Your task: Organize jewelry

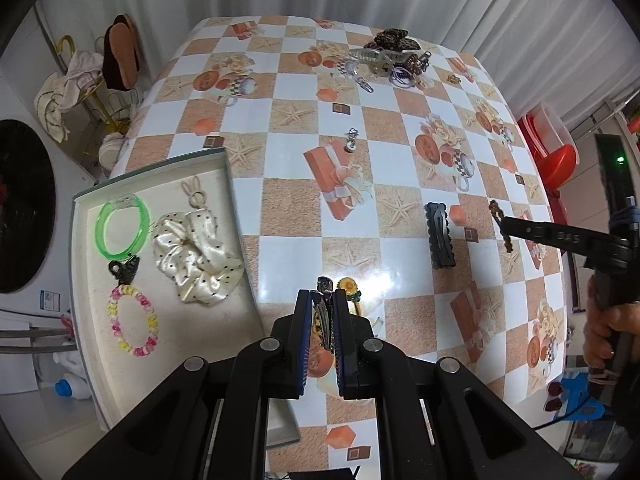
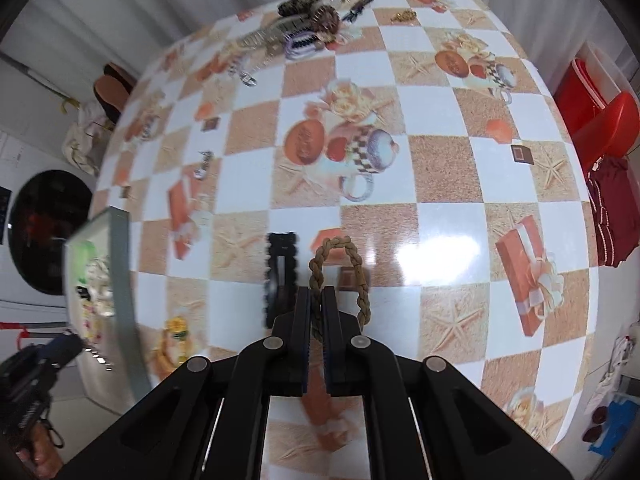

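Between our left claw (image 1: 323, 300) sits a clenched hair clip (image 1: 323, 312); only the right wrist view shows our right claw (image 2: 317, 300) gripping a braided loop (image 2: 340, 276).

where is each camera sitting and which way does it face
Left wrist: on the left gripper, aimed steeply down at the table; its fingers are shut on a metal hair clip, the tray lies to the left, and the right gripper and a hand show at right.
Right wrist: on the right gripper, also aimed steeply down; shut on a braided brown bracelet, left gripper at lower left.
Shared: black snap clip, the tray, far accessory pile.
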Demonstrator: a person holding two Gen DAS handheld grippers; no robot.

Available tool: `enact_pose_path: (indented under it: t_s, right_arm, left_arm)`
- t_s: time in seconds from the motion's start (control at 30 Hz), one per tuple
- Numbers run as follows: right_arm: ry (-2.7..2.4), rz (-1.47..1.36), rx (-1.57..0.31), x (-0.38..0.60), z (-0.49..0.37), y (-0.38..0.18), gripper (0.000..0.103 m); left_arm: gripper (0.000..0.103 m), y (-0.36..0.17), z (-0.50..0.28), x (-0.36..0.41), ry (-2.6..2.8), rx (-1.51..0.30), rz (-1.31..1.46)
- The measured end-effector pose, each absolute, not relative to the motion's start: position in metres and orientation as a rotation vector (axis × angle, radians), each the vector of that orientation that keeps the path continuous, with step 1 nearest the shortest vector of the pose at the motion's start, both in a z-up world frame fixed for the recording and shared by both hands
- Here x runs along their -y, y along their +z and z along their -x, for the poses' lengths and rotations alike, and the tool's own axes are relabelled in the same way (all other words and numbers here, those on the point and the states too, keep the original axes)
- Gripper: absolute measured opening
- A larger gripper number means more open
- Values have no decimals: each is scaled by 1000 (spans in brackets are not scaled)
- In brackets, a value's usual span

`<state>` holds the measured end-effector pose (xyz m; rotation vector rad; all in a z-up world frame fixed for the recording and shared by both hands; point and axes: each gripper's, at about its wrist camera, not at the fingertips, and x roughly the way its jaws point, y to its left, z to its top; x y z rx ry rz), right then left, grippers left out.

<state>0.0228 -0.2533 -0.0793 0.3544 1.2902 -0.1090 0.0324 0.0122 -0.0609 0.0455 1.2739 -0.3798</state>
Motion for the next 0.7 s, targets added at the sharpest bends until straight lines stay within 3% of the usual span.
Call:
enact_pose_path:
  t_s: [0.7]
  right_arm:
    - [253, -274, -1273, 88, -51, -33, 5]
  left_arm:
    - [15, -69, -6, -114, -188, -1296, 105]
